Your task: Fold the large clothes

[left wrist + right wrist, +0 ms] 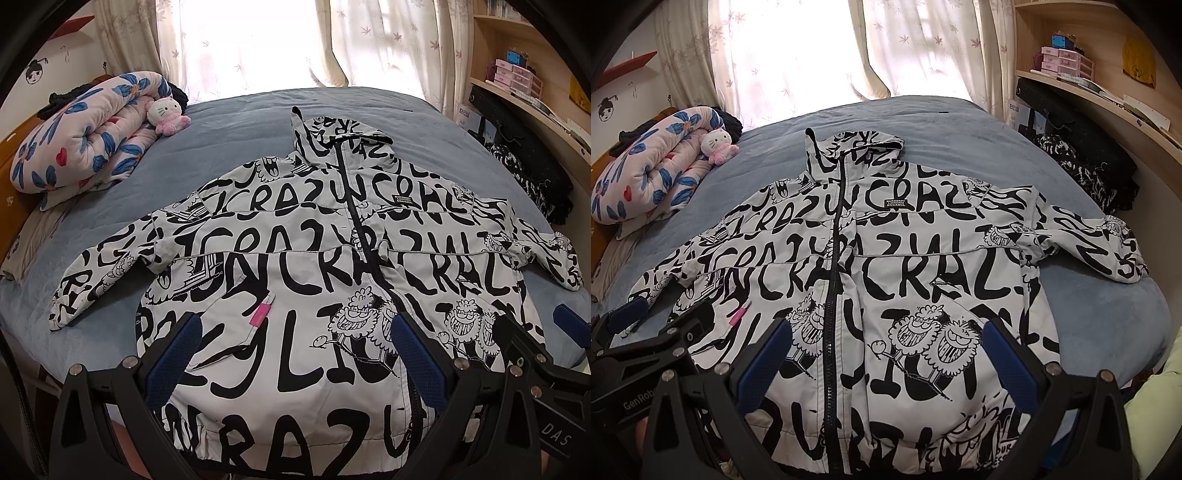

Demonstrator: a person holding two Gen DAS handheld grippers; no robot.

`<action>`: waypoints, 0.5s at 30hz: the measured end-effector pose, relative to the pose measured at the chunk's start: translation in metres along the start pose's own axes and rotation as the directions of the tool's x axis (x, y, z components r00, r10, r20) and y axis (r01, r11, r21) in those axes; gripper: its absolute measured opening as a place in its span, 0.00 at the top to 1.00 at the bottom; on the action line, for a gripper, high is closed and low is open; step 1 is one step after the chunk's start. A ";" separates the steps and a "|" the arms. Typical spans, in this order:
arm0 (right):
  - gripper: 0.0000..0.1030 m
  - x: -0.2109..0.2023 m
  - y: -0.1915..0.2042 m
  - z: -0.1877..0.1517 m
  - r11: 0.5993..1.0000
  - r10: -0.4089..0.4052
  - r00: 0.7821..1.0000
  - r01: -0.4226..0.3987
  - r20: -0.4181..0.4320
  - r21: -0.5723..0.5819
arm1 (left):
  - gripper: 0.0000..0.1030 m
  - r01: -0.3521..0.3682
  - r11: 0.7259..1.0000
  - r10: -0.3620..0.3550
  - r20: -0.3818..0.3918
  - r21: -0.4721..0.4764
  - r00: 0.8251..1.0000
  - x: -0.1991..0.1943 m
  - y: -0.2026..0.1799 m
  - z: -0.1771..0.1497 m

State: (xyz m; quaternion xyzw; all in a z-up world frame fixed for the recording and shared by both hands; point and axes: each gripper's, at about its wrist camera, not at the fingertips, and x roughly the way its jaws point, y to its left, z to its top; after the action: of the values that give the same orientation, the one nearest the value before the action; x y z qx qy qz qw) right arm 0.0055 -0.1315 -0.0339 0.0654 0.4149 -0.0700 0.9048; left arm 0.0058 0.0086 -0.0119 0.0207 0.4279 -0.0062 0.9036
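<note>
Your white, black-lettered jacket [295, 258] lies flat, zipped, sleeves spread; your left gripper [295, 354] and right gripper [886, 354] gape wide, holding nothing.

- The place is a bedroom in a home, with a bed [229, 122] under a blue cover filling most of both views.
- A rolled quilt with a blue flower print [85, 136] lies at the bed's left side, with a white cat plush toy in a pink outfit [167, 115] resting against it.
- Pale curtains with a leaf pattern [798, 48] hang over a bright window behind the bed.
- A curved wooden desk with shelves [1089, 88] stands to the right, carrying small pink drawer boxes [1065, 61].
- A cartoon face sticker [36, 72] marks the white wall on the left.
- Dark clothing [1082, 173] is heaped between the bed and the desk.
</note>
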 end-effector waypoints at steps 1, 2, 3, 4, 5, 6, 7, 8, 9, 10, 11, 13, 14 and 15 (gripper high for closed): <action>0.00 0.000 0.000 0.000 1.000 0.000 1.000 0.000 0.000 0.000 | 0.02 -0.001 1.000 0.001 0.000 0.001 1.000 0.001 0.000 0.000; 0.00 0.000 0.000 0.000 1.000 0.000 1.000 0.000 0.000 0.000 | 0.02 -0.001 1.000 0.001 0.000 0.001 1.000 0.000 0.000 0.000; 0.00 0.000 0.000 0.000 1.000 0.000 1.000 0.000 0.000 0.000 | 0.02 -0.001 1.000 0.001 0.000 0.001 1.000 0.001 0.000 0.000; 0.00 0.001 -0.001 0.000 1.000 0.000 1.000 0.000 -0.001 0.001 | 0.02 0.000 1.000 0.000 0.000 0.001 1.000 0.000 0.000 0.000; 0.00 0.000 0.000 0.000 1.000 0.000 1.000 0.000 -0.001 0.001 | 0.02 0.000 1.000 0.000 0.000 0.001 1.000 0.000 0.000 0.000; 0.00 0.000 -0.001 0.000 1.000 0.001 1.000 -0.001 0.000 0.002 | 0.02 0.000 1.000 0.000 0.000 0.001 1.000 0.000 0.000 0.000; 0.00 0.000 -0.001 0.000 1.000 0.000 1.000 0.000 0.000 0.002 | 0.02 -0.001 1.000 0.001 0.000 0.001 1.000 0.000 0.000 0.000; 0.00 0.001 -0.002 -0.001 1.000 0.001 1.000 -0.001 -0.001 0.004 | 0.02 -0.001 1.000 0.001 0.000 0.001 1.000 0.000 0.000 0.000; 0.00 0.001 -0.002 -0.001 1.000 0.002 1.000 -0.002 -0.001 0.007 | 0.02 -0.002 1.000 0.002 0.000 0.002 1.000 0.001 0.001 0.000; 0.00 0.001 -0.002 -0.001 1.000 0.002 1.000 -0.002 -0.002 0.007 | 0.02 -0.003 1.000 0.003 0.001 0.005 1.000 0.002 0.001 0.000; 0.00 0.001 -0.003 -0.001 1.000 0.002 1.000 -0.002 -0.002 0.007 | 0.02 -0.003 1.000 0.003 0.001 0.003 1.000 0.001 0.001 0.000; 0.00 0.001 -0.004 -0.001 1.000 0.003 1.000 -0.003 -0.001 0.007 | 0.02 -0.003 1.000 0.003 0.002 0.005 1.000 0.002 0.002 0.000; 0.00 0.002 -0.004 -0.001 1.000 0.004 1.000 -0.004 -0.001 0.008 | 0.02 -0.003 1.000 0.003 0.000 0.003 1.000 0.001 0.000 0.000; 0.00 0.002 -0.005 -0.001 1.000 0.003 1.000 -0.003 -0.001 0.009 | 0.02 -0.003 1.000 0.003 0.000 0.003 1.000 0.001 0.000 0.000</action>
State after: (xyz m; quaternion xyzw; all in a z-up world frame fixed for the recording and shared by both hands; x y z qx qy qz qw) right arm 0.0053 -0.1361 -0.0362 0.0700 0.4151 -0.0702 0.9044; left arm 0.0061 0.0089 -0.0126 0.0225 0.4279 -0.0056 0.9035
